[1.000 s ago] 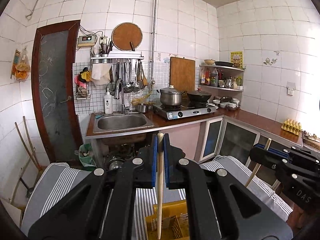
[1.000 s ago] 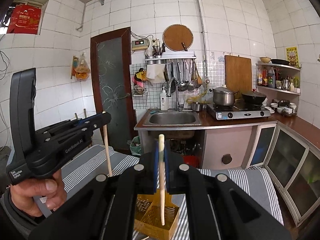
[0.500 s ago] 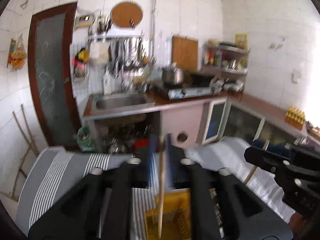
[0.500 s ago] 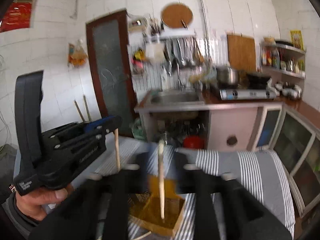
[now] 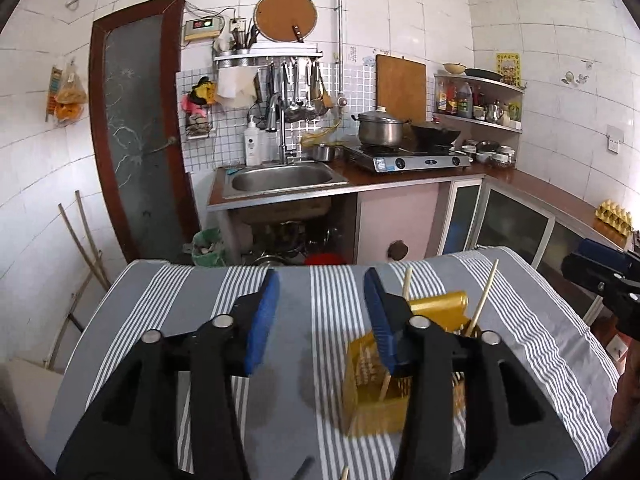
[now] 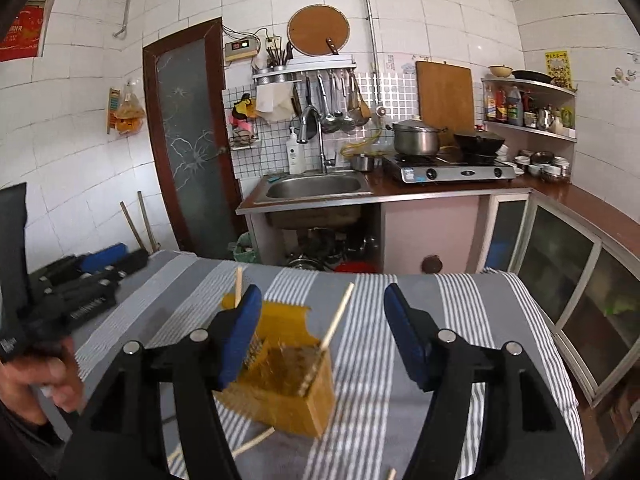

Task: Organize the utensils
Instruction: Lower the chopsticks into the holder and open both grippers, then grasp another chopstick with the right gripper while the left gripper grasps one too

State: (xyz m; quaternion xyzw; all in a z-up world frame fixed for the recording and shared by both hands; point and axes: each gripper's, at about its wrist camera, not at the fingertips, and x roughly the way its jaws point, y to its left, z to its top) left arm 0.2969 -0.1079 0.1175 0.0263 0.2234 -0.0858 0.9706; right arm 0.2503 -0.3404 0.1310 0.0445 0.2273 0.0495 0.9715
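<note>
left gripper (image 5: 320, 312) and right gripper (image 6: 322, 332): spread wide, holding nothing, above yellow basket (image 6: 280, 384). chopsticks (image 6: 337, 316) in basket: likely light, stiff, slippery; pinch mid-shaft.

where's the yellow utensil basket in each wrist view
Left wrist: the yellow utensil basket sits lower right of centre, partly behind the right finger of the left gripper.
Right wrist: the basket sits lower left of centre, beside the left finger of the right gripper.
Shared landmark: the steel sink.
</note>
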